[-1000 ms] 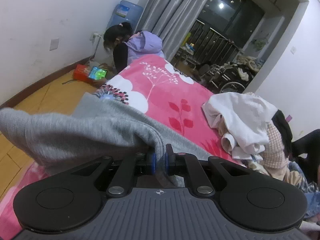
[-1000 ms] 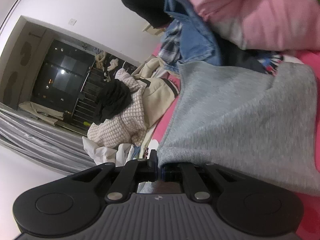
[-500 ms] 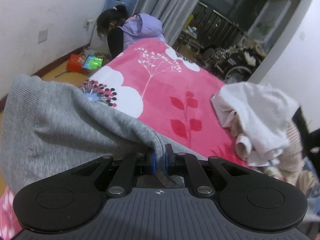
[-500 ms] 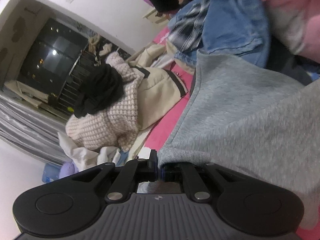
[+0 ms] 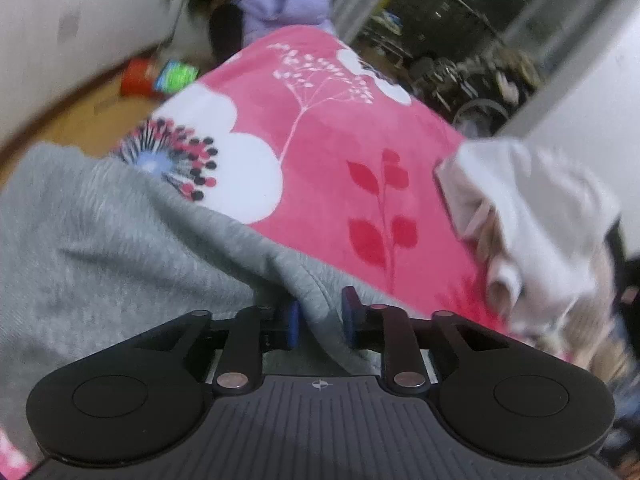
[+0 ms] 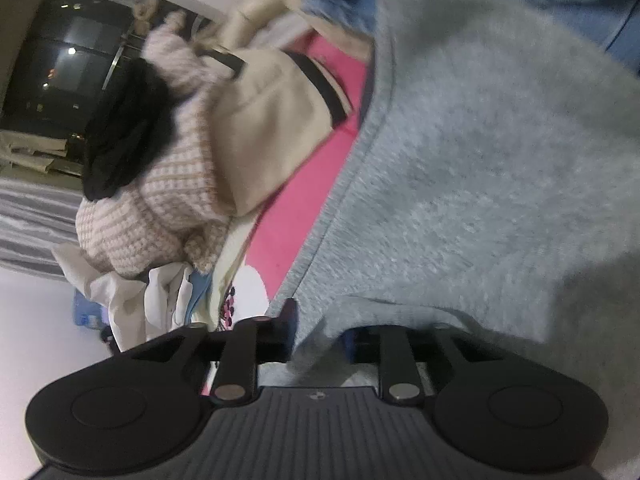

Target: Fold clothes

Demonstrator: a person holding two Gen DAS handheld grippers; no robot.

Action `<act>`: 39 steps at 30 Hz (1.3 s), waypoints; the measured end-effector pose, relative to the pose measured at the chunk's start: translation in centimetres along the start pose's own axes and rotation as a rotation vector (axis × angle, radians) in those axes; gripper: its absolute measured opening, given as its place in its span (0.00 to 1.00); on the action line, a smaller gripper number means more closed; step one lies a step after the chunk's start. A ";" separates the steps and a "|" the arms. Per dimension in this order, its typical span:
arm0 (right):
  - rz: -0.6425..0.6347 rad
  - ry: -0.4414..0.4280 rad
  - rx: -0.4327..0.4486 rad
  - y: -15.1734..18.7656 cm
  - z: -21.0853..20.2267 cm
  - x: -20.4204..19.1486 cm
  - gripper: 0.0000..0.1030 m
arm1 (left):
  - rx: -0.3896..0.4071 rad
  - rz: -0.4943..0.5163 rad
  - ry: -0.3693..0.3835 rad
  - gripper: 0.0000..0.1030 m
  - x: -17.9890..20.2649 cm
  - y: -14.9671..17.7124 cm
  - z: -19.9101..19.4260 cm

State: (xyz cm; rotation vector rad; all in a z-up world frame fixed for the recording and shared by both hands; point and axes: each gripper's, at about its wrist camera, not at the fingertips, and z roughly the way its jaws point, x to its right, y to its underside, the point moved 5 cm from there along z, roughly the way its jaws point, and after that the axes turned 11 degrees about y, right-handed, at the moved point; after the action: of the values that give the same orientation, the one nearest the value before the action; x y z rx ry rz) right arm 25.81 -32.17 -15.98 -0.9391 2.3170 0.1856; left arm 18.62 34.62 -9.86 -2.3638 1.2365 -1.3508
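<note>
1. A pink blanket (image 5: 328, 152) with white flowers and red leaves is covering the bed, running from the near edge of the left wrist view to the far end of the room.
2. A grey sweatshirt (image 5: 100, 240) is lying over the near left part of the blanket in the left wrist view; in the right wrist view the same grey cloth (image 6: 480, 168) is filling the right half of the picture, with its hem running along the pink surface.
3. A pile of clothes (image 6: 224, 152) is sitting to the left of the sweatshirt in the right wrist view: a cream garment with dark stripes, a checked knit piece and something black on top. In the left wrist view a blurred white garment (image 5: 532, 216) is lying at the right edge of the blanket.
4. A person in a lilac hooded top (image 5: 276, 4) is crouching on the floor at the far end of the bed, blurred.
5. The left claw (image 5: 320, 312) is standing partly open, with a fold of the grey sweatshirt passing between its blue pads and a gap showing on either side.
6. The right claw (image 6: 320, 328) is likewise parted, with the sweatshirt's edge draping into the gap between its fingers.
</note>
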 end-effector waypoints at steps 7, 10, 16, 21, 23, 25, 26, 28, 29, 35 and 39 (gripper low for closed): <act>0.206 -0.081 -0.189 -1.9 2.3 1.1 0.64 | 0.121 -0.459 0.170 0.32 -4.5 -2.9 0.0; 0.188 -0.078 -0.228 -2.1 2.2 0.5 0.68 | 0.148 -0.387 0.123 0.34 -4.3 -3.6 0.3; 0.051 -0.071 -0.218 -1.3 -0.3 -1.1 0.73 | 0.113 -0.275 0.052 0.35 -3.2 -3.5 1.7; -0.033 -0.067 -0.128 -1.0 -4.0 -1.2 0.74 | 0.130 -0.214 0.022 0.36 -2.0 -3.7 1.6; -0.073 -0.093 -0.073 -0.7 -6.0 -1.3 0.74 | 0.136 -0.194 0.011 0.37 -1.5 -3.8 1.1; -0.117 -0.125 -0.016 -0.3 -8.2 -1.5 0.74 | 0.158 -0.190 0.008 0.37 -1.1 -3.8 0.0; -0.135 -0.153 0.002 0.0 -9.4 -1.7 0.74 | 0.169 -0.190 0.013 0.37 -0.8 -3.8 -0.8; -0.164 -0.222 0.025 1.4 -12.5 -2.0 0.74 | 0.187 -0.188 0.023 0.37 -0.3 -3.7 -2.6; -0.176 -0.255 0.034 2.2 -14.0 -2.0 0.74 | 0.192 -0.181 0.028 0.37 0.1 -3.5 -3.7; -0.188 -0.443 -0.100 10.5 -17.9 -0.5 0.76 | 0.209 -0.062 0.002 0.40 0.1 -1.0 -12.2; -0.091 -0.457 -0.278 16.8 -12.9 0.5 0.76 | 0.205 -0.036 -0.040 0.53 -2.1 1.6 -17.1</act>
State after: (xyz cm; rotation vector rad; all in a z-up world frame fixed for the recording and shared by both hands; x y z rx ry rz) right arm 7.91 -24.57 -7.72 -1.0101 1.8513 0.6285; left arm 3.95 39.36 -2.08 -2.2699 0.9968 -1.3617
